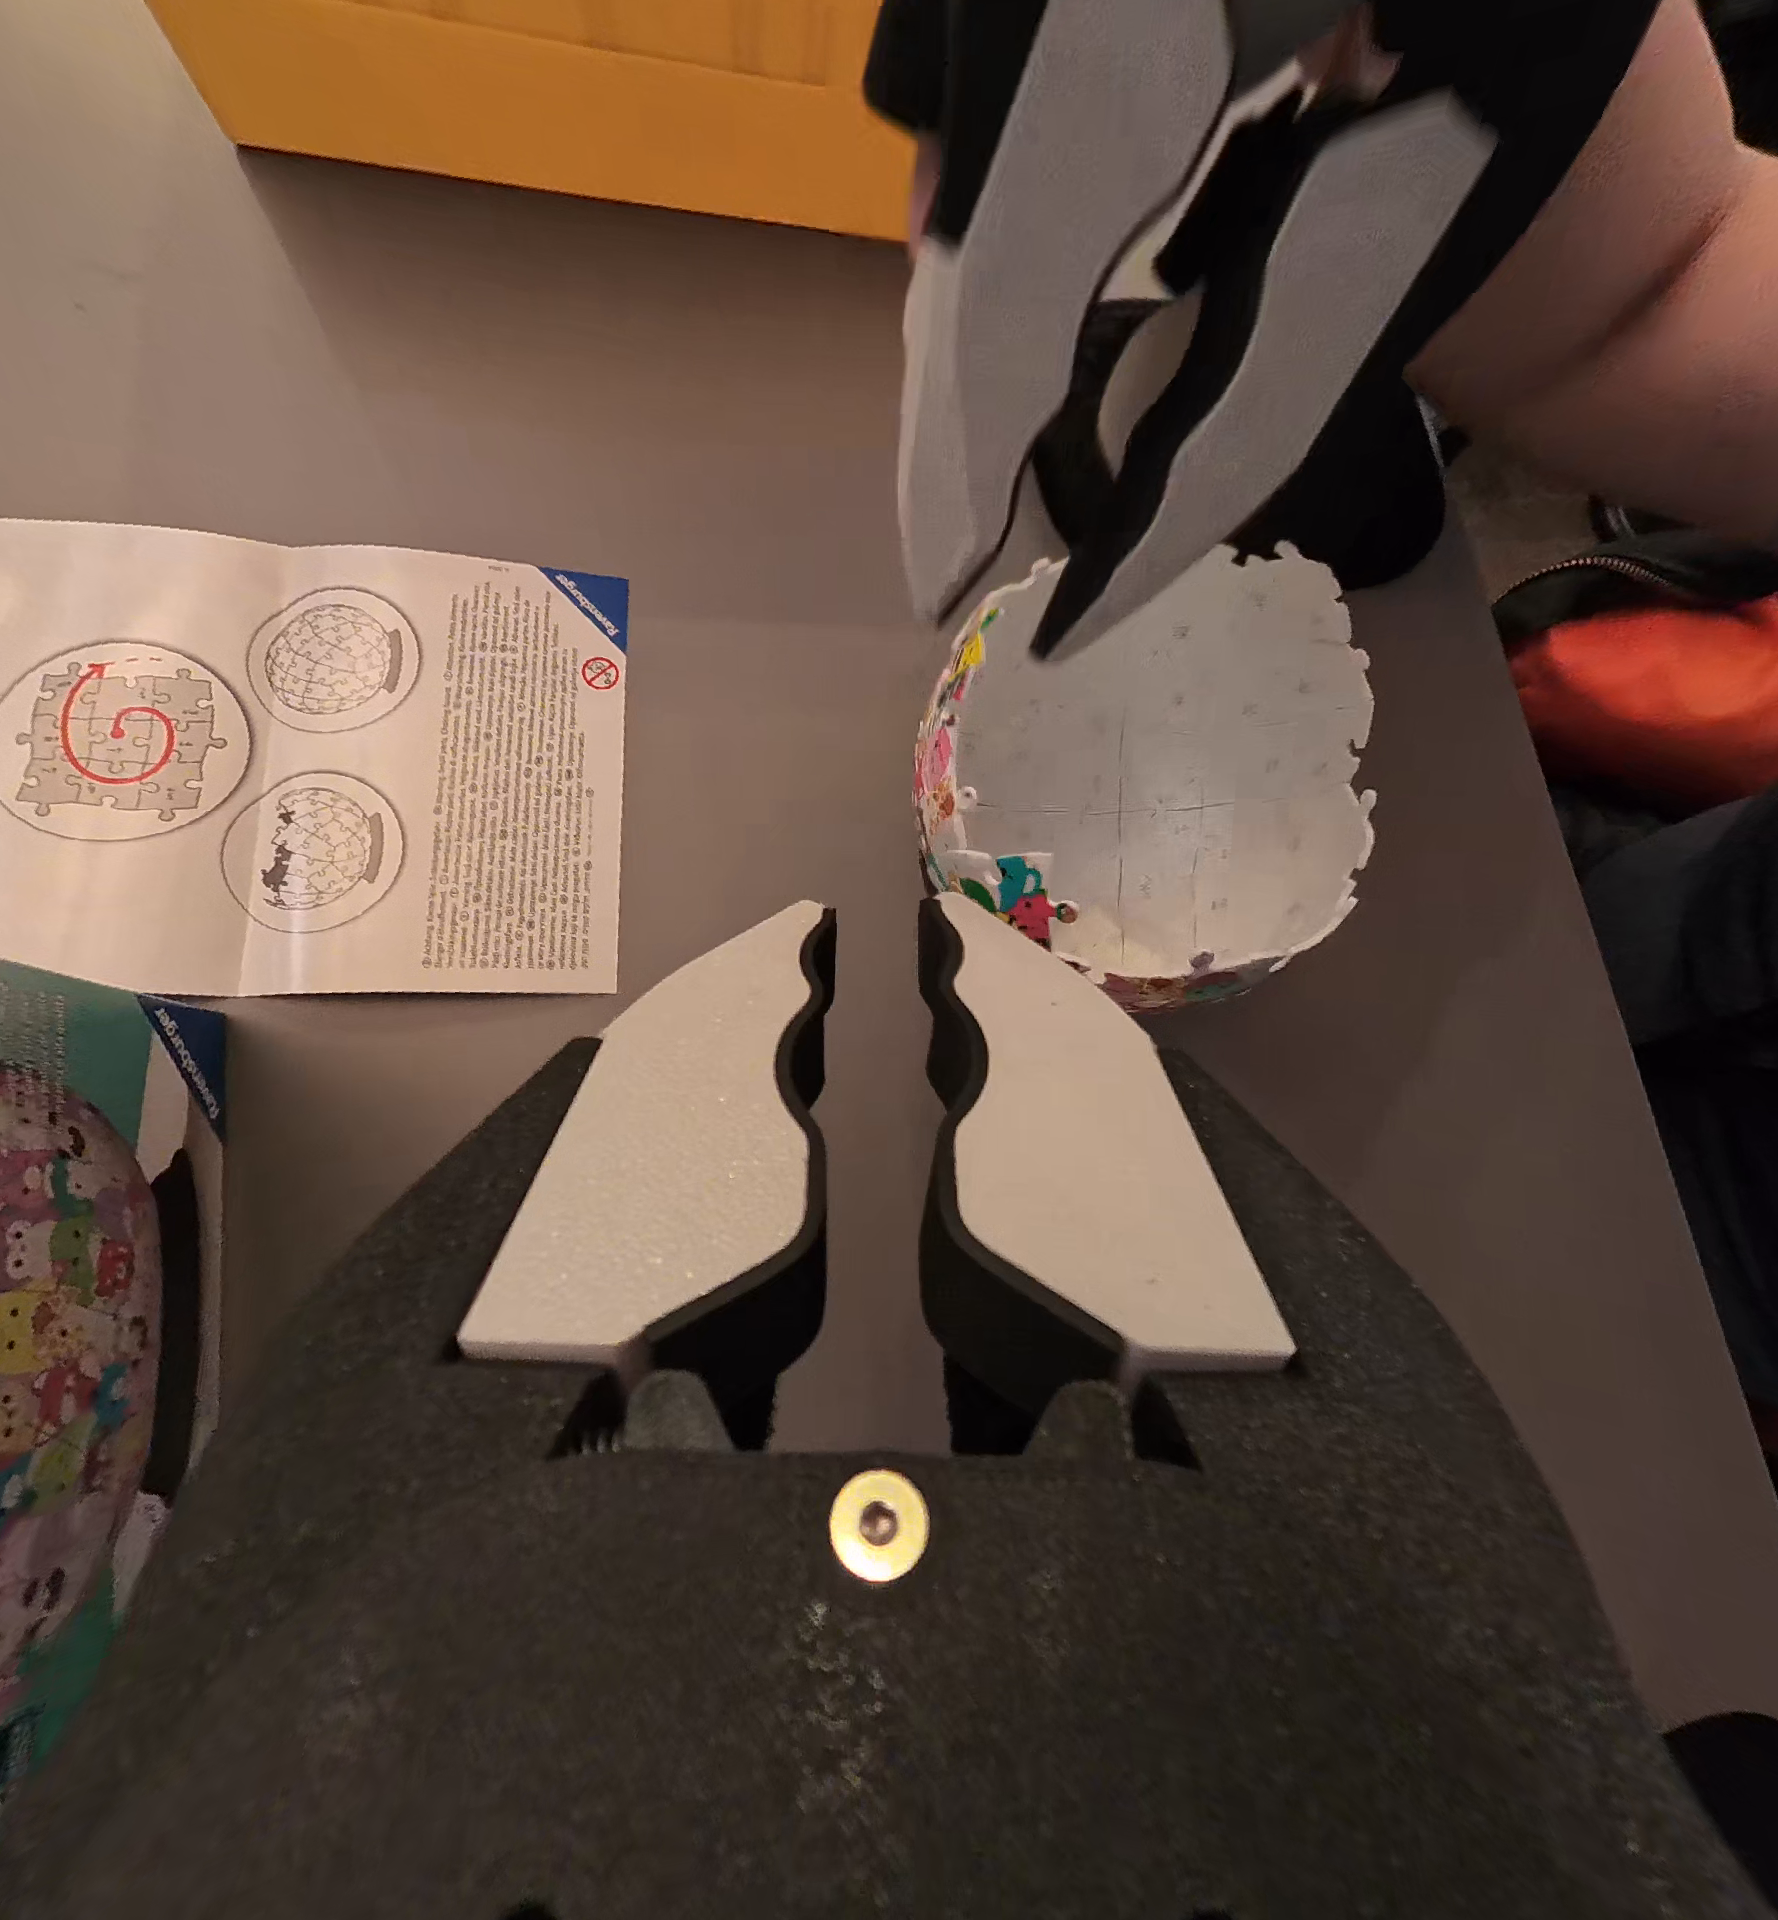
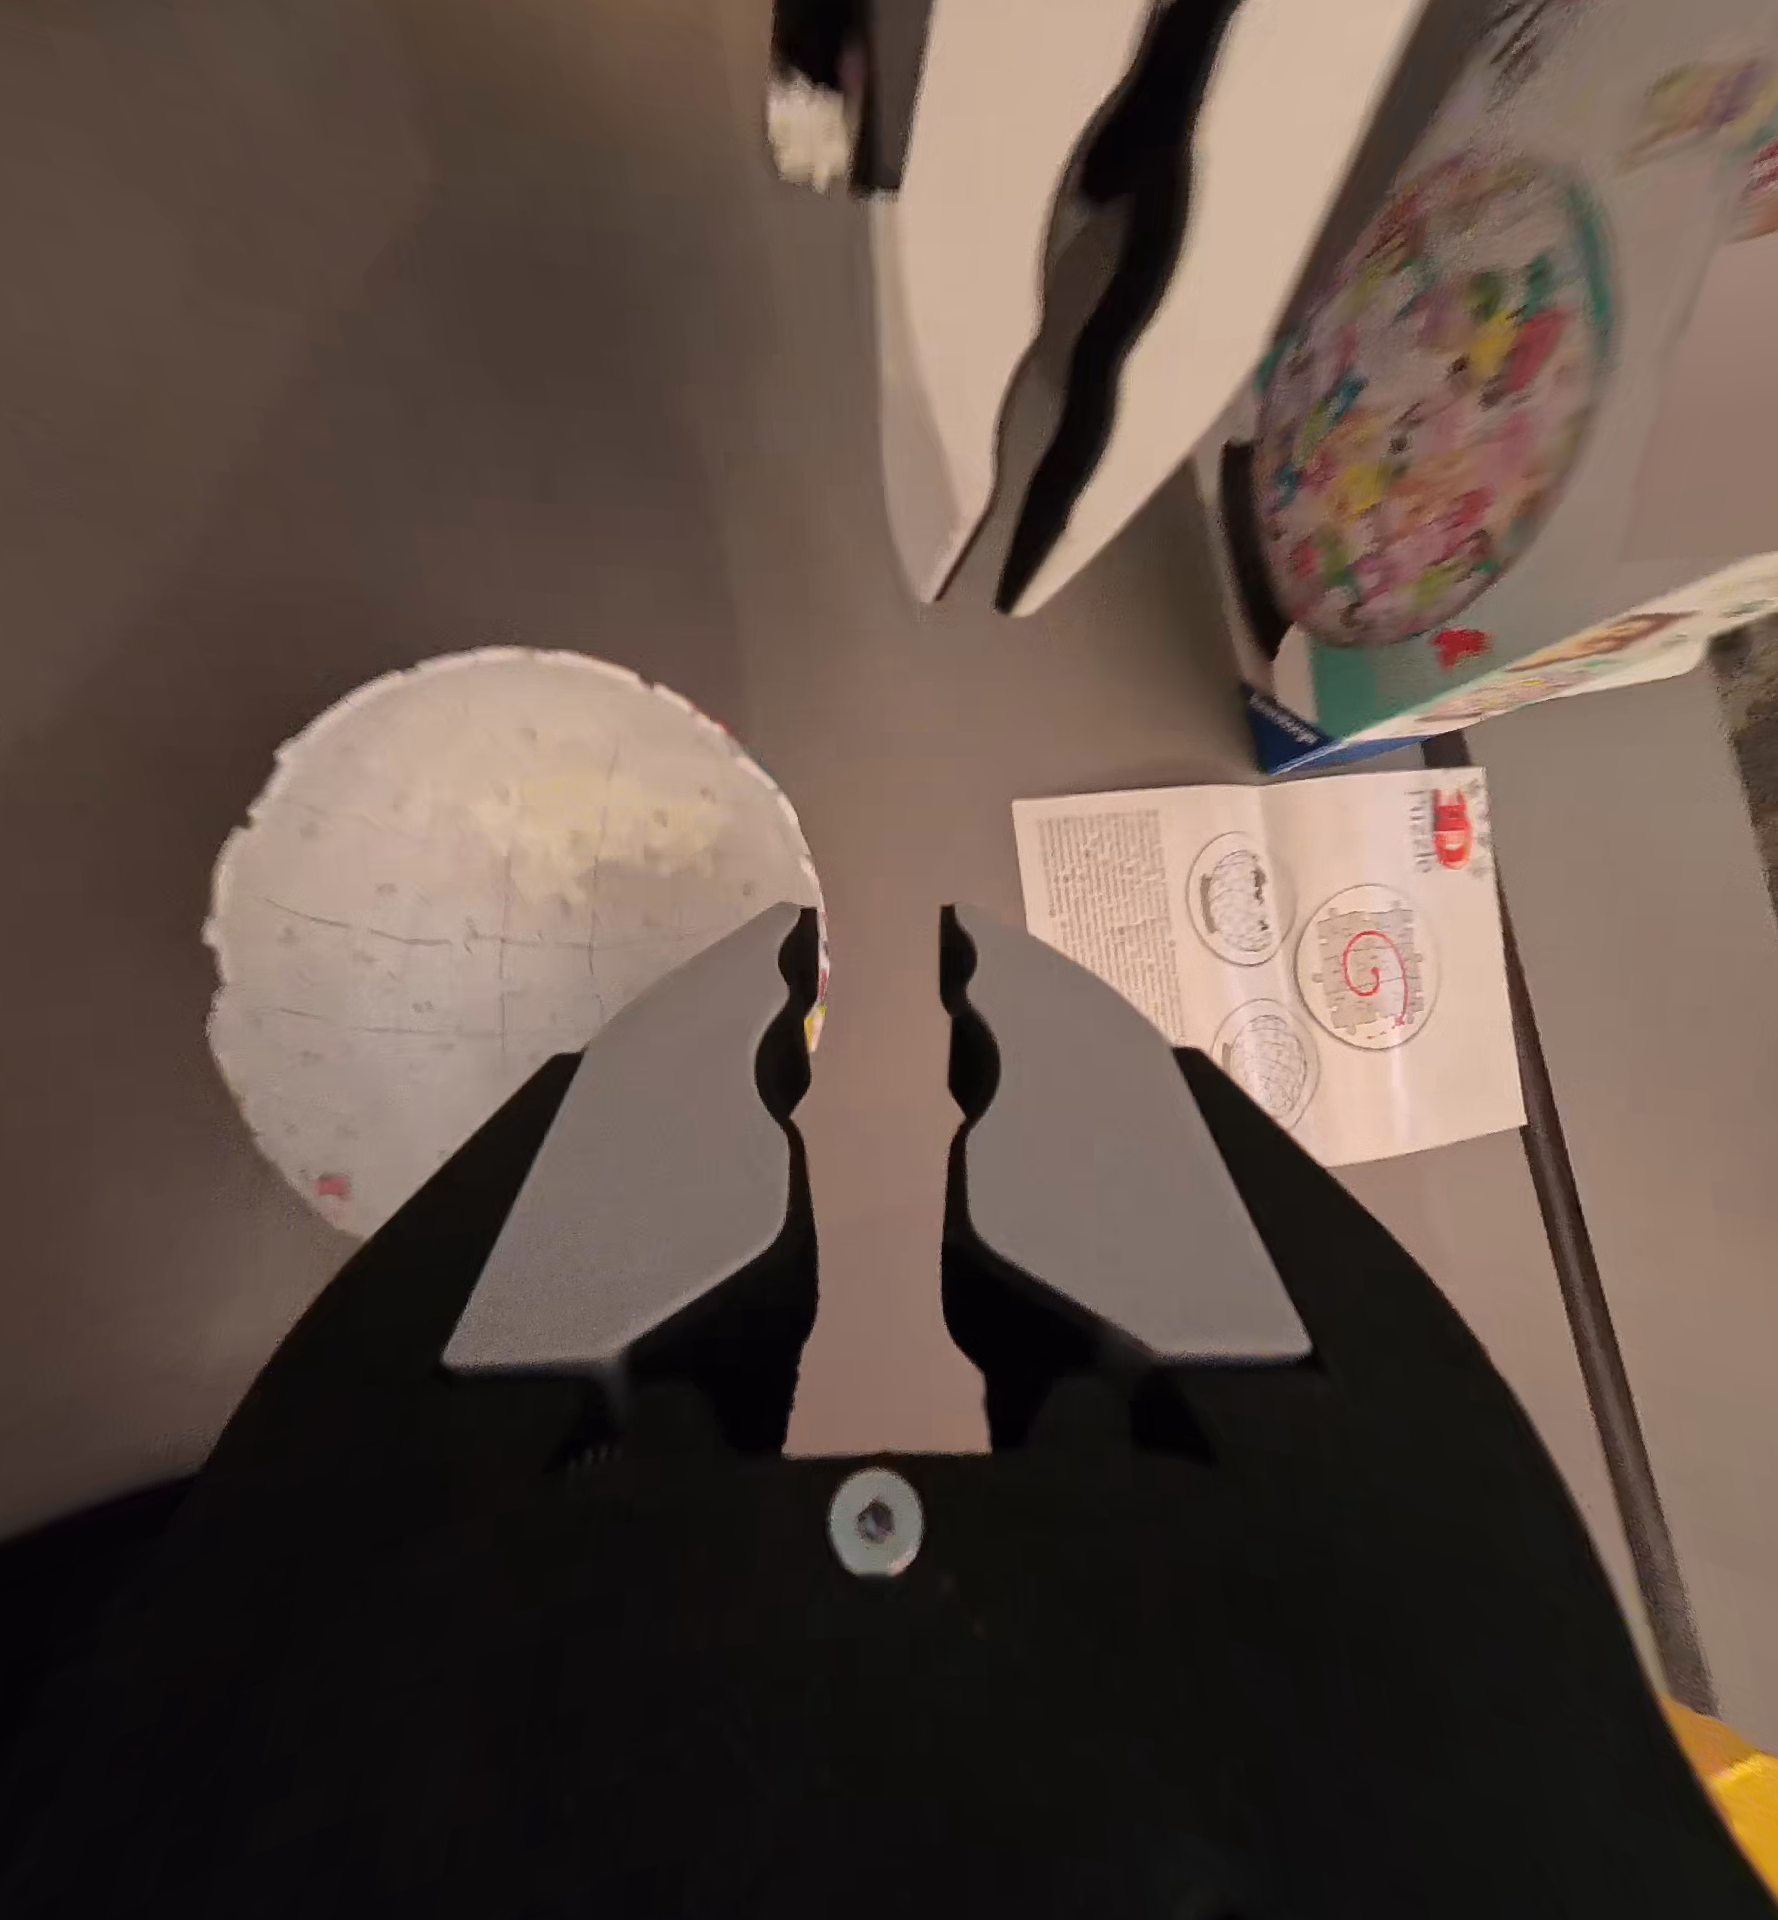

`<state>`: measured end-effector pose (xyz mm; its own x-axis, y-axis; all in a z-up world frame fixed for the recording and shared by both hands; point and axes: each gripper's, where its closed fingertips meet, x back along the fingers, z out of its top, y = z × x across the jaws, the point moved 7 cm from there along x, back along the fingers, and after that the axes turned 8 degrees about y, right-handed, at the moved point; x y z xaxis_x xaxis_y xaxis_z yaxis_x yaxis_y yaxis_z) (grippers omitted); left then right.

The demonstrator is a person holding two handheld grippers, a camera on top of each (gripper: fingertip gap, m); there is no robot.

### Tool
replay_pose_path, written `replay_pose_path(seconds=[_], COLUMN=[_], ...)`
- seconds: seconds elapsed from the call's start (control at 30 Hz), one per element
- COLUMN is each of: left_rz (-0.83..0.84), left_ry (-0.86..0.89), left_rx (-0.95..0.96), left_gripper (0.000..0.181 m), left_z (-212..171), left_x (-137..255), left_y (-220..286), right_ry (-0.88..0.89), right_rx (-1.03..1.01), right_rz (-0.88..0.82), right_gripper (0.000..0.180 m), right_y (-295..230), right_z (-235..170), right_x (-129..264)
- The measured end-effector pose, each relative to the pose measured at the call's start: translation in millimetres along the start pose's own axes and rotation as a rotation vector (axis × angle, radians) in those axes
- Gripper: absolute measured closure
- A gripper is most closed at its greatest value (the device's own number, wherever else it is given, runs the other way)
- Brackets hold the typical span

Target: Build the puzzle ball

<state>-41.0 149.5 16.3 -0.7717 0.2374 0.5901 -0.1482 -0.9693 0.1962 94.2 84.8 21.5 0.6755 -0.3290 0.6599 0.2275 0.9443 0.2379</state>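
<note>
The left gripper [image 1: 877,914] hangs over the grey table [image 1: 552,395] with its jaws a narrow gap apart, pinching nothing. Its right fingertip sits just in front of the half ball [image 1: 1176,790], a bowl-shaped shell of joined puzzle pieces that rests on the table with its white inside facing up and its colourful printed outside showing along the rim. Whether the tip touches the shell cannot be told.

The right gripper [image 2: 880,914] is likewise slightly spread and empty. From its own view the half ball [image 2: 469,914] lies to its left, partly behind the left finger. In the left wrist view, the right gripper [image 1: 1030,623] comes down from above, its tips close together at the far rim of the shell; contact is unclear.

Left of the shell, well apart, lies an unfolded leaflet [image 1: 345,769] with round diagrams. Beside that stands the puzzle box [image 1: 43,1299], showing a colourful ball. A yellow box [image 1: 552,94] lies at the far table edge.
</note>
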Motion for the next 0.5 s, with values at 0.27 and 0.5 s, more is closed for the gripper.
replay_pose_path(seconds=[0.27, 0.5], left_rz=[-0.099, -0.294], left_ry=[0.156, 0.181], left_rx=[0.084, 0.128], left_gripper=[0.158, 0.149], left_z=[-7, 18], left_x=[-15, -54], left_y=[-10, -19], right_ry=[-0.002, -0.146], right_rx=[-0.134, -0.084], right_rz=[-0.154, -0.233], right_gripper=[0.135, 0.123], right_y=[-4, -20], right_z=[-36, -41], right_x=[16, -3])
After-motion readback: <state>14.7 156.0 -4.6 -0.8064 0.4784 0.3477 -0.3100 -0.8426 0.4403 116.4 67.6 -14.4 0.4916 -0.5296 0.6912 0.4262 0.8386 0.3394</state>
